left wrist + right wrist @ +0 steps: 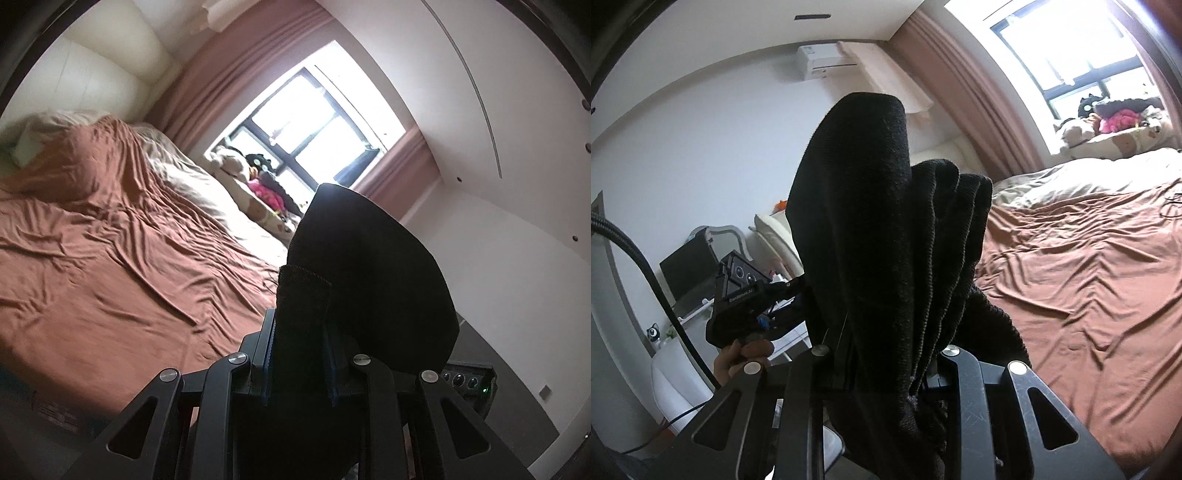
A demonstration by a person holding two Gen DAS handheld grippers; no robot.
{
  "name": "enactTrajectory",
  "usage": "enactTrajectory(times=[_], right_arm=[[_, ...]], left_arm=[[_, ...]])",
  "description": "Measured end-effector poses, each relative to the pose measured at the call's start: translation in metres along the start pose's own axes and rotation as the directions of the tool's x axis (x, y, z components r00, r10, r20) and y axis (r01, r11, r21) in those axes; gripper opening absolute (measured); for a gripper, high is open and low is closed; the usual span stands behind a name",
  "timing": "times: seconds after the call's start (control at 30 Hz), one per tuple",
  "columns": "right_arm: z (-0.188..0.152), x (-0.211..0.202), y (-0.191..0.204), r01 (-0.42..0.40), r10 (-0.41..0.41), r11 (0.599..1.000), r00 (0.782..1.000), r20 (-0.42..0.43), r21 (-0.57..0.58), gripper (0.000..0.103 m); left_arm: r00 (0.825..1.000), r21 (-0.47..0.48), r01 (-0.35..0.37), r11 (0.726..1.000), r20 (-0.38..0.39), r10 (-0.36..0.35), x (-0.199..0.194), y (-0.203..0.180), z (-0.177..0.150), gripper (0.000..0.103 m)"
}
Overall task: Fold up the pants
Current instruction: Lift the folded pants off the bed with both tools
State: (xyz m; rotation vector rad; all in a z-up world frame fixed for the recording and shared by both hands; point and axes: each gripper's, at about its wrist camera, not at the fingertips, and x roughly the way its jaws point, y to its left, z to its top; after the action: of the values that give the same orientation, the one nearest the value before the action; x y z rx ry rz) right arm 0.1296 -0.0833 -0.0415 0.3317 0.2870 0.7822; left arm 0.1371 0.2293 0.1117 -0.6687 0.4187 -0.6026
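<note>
The left hand-held gripper point(299, 354) is clamped narrow on a black edge of the pants point(369, 280), with a stitched strip, possibly a belt loop or waistband, standing up between its blue pads. The cloth rises ahead of the jaws and blocks part of the view, and the bed point(122, 251) with its rust-brown cover lies below and to the left of it. In the right wrist view the left hand-held gripper point(783, 299) shows at the left with a hand point(738, 360) beneath it, level with the right one and close by. The right hand-held gripper point(886, 365) is likewise closed narrow on the pants point(886, 221), here bunched into several ribbed folds. The bed point(1089, 266) spreads to its right. So the garment hangs in the air between the two grips, its held edge running from one to the other, off the bed. Spreading it flat probably means carrying both grips over the bed, which lies nearer the right hand.
</note>
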Motion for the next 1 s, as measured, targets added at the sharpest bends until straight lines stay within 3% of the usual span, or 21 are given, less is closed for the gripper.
enactTrajectory(times=[0.47, 0.7, 1.0], right_arm=[[0.016, 0.122, -0.011, -0.118, 0.116, 0.993, 0.991, -0.069, -0.025, 0.021], [0.021, 0.188, -0.023, -0.144, 0.139, 0.989, 0.984, -0.11, -0.033, 0.021], [0.013, 0.265, -0.038, -0.152, 0.142, 0.987, 0.971, -0.19, -0.044, 0.021]], left_arm=[[0.989, -0.025, -0.095, 0.995, 0.114, 0.097, -0.071, 0.083, 0.058, 0.023], [0.977, -0.111, -0.083, 0.99, 0.188, 0.103, -0.088, 0.145, 0.075, 0.023], [0.966, -0.211, -0.109, 0.971, 0.209, 0.154, -0.101, 0.234, 0.085, 0.022]])
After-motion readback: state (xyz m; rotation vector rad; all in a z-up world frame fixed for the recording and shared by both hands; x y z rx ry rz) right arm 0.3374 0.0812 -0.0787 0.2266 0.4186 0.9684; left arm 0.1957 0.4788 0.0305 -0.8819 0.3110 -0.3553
